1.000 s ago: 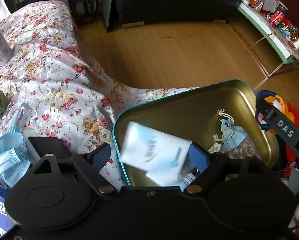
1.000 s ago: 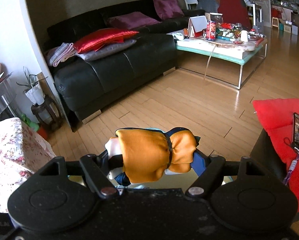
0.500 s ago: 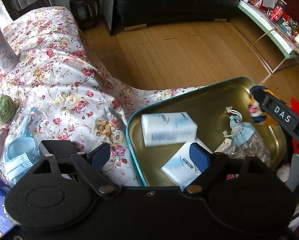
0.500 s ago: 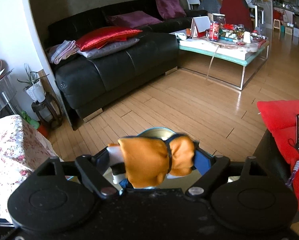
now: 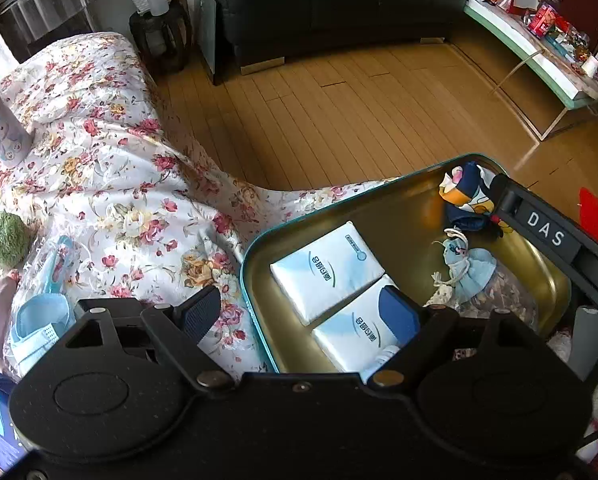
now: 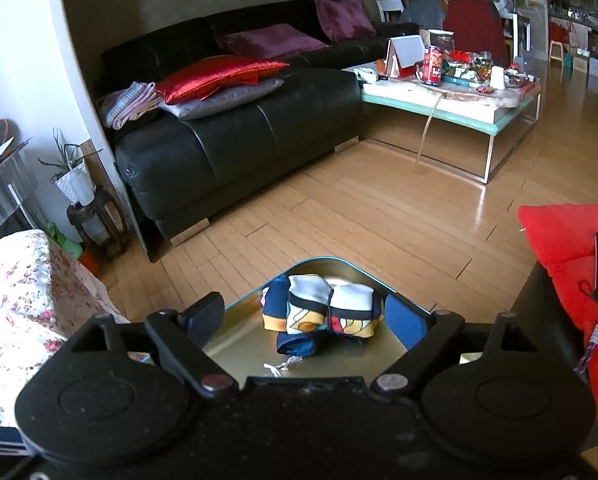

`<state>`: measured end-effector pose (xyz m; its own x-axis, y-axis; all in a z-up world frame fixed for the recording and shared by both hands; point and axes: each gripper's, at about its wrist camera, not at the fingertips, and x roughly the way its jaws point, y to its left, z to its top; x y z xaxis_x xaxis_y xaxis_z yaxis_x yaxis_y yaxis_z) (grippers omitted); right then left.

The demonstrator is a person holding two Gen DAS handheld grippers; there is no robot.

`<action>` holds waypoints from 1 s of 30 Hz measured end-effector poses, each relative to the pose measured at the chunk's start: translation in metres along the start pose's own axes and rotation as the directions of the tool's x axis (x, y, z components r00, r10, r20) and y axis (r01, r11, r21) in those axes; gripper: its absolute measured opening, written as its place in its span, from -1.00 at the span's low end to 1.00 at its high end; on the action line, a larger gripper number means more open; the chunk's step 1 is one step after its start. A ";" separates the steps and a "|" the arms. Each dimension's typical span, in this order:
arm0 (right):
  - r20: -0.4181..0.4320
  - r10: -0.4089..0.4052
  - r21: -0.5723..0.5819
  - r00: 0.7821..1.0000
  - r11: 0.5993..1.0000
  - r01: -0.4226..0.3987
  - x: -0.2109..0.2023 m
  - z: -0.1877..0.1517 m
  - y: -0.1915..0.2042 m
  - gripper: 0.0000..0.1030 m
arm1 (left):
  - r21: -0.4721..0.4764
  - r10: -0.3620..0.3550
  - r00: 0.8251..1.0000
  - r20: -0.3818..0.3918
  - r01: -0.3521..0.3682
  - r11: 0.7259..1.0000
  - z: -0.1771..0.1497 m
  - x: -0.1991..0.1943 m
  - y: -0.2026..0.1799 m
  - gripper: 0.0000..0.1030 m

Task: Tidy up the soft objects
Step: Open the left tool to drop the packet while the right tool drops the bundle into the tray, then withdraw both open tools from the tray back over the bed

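The right gripper (image 6: pixel 305 320) now stands open; the folded cloth bundle (image 6: pixel 323 312) it held a moment ago lies in the tin (image 6: pixel 239 344) just ahead. The left gripper (image 5: pixel 301 312), open too, has dropped its tissue pack (image 5: pixel 325 270) there, so both items look stowed.

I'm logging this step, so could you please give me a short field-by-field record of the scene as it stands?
container: gold tin with teal rim, on floral cloth
in tin: two tissue packs, blue sachet doll, folded colourful bundle
outside tin: green ball, blue face mask
left gripper: jaws open, holding nothing
right gripper: jaws open, bundle lying between them in the tin
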<state>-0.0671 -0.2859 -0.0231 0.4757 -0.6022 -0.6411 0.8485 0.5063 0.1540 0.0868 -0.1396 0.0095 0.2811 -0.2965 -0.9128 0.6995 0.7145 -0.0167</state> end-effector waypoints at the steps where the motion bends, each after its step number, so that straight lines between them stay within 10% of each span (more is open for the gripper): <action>1: -0.006 0.000 -0.001 1.000 1.000 0.000 0.001 0.001 0.000 0.70 | -0.001 0.001 1.000 0.000 -0.001 1.000 0.001 0.000 0.001 0.60; 13: -0.185 -0.018 0.011 0.983 1.000 0.020 0.021 -0.008 0.002 0.82 | -0.044 0.136 0.991 0.019 -0.135 0.990 -0.017 -0.028 0.016 0.60; 30: -0.187 0.011 -0.130 0.982 0.991 -0.036 0.008 -0.020 0.025 0.99 | -0.154 0.249 0.968 0.026 -0.242 0.958 -0.056 -0.058 0.045 0.61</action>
<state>-0.0472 -0.2657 -0.0391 0.4335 -0.4703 -0.7687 0.7932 0.6040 0.0778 0.0648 -0.0551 0.0391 0.4637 -0.1256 -0.8771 0.5004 0.8540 0.1423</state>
